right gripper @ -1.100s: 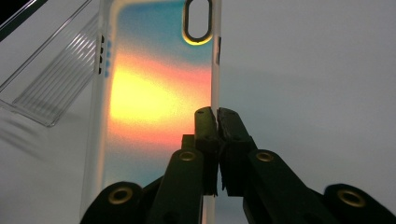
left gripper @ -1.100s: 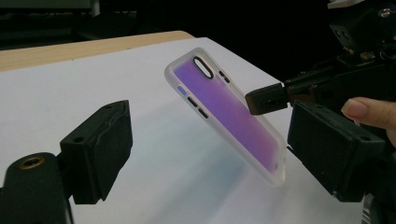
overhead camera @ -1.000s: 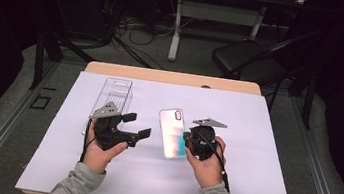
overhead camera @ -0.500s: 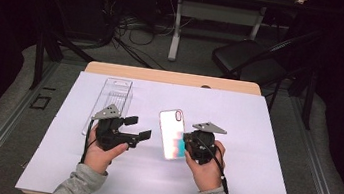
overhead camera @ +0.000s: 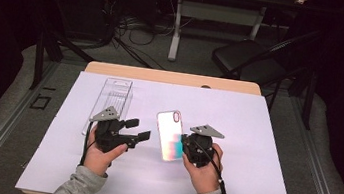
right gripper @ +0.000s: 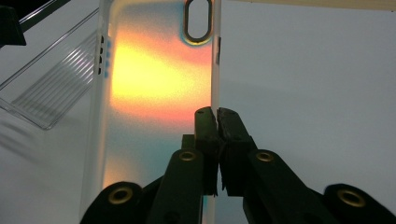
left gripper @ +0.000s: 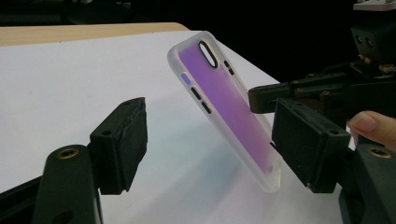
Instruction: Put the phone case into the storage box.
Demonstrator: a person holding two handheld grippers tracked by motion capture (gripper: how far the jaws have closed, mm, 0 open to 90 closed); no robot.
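In the right gripper view, the phone case (right gripper: 154, 93) runs off the top and bottom edges, and the right tongs (right gripper: 217, 116) cover part of its right side. The clear plastic box (right gripper: 51, 88) is cut off at the left edge. In the left gripper view, the left tongs (left gripper: 219, 144) hide the low end of the case. The counter (overhead camera: 265, 139) hides the person's arms below the sleeves.

A dark room holds a folding chair (overhead camera: 245, 59), tangled floor cables (overhead camera: 128, 28) and grey carpet (overhead camera: 15, 86).
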